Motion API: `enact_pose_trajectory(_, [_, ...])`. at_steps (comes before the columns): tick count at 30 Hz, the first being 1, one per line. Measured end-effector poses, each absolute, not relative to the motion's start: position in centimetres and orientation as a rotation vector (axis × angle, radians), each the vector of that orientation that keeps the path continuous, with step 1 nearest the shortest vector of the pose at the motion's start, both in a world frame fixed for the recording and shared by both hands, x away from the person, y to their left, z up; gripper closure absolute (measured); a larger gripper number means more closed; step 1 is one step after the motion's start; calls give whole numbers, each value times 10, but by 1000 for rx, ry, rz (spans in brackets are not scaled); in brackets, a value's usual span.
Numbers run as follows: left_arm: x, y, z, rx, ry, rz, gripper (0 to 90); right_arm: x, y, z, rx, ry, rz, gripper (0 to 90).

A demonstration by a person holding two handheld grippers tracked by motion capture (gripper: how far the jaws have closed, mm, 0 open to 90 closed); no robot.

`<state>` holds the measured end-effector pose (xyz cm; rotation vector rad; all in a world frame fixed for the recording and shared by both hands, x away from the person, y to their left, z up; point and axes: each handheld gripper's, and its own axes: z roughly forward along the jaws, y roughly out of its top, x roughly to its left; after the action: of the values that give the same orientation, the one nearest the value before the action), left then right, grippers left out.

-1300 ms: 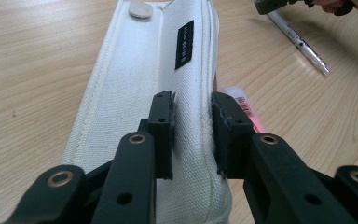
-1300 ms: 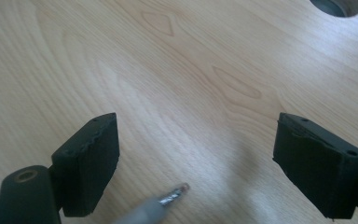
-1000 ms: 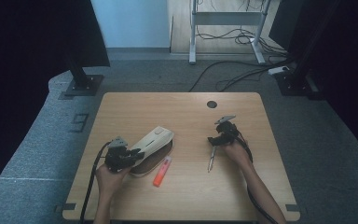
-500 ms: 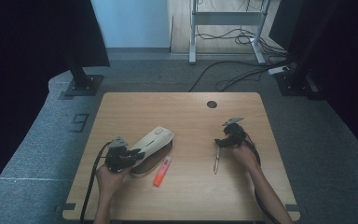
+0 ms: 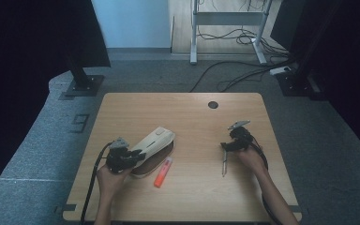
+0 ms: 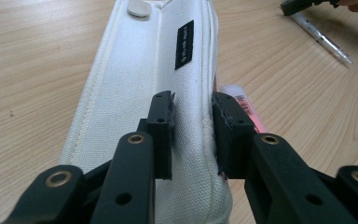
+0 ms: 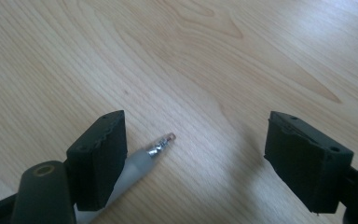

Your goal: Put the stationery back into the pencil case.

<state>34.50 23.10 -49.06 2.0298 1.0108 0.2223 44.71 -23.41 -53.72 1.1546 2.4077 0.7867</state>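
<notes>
A cream pencil case (image 5: 153, 142) lies at the table's front left, its mouth facing the front. My left gripper (image 5: 138, 154) is shut on its near end; in the left gripper view the jaws (image 6: 193, 107) pinch a fold of the white fabric (image 6: 135, 84). An orange highlighter (image 5: 163, 172) lies just right of the case. At the right, a clear pen (image 5: 224, 165) lies on the wood under my right gripper (image 5: 226, 147). In the right gripper view its jaws (image 7: 193, 130) stand wide apart and have just been closing a little. The pen's tip (image 7: 162, 143) lies between them beside one pad, and the other pad is well clear of it.
The wooden table (image 5: 187, 112) has a round black cable hole (image 5: 213, 104) near its far edge. Cables trail from both grippers off the front edge. Dark stands and floor cables lie beyond the table.
The right gripper and the pen below it have shifted to the right together. The left gripper and the pencil case have stayed put.
</notes>
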Motion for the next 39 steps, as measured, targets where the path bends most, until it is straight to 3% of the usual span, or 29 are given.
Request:
enact_pose_trajectory(13, [345,231,-491,2032,1011,224,700,420,-248,-522,1135,2380,835,222])
enact_pose_trajectory(29, [344,229,-490,2038,1009,227,697,371,-306,-526,1228,2300,788,196])
enact_pose_trajectory(39, [344,230,-490,2037,1009,225,698,358,-293,-541,1200,2348,816,189])
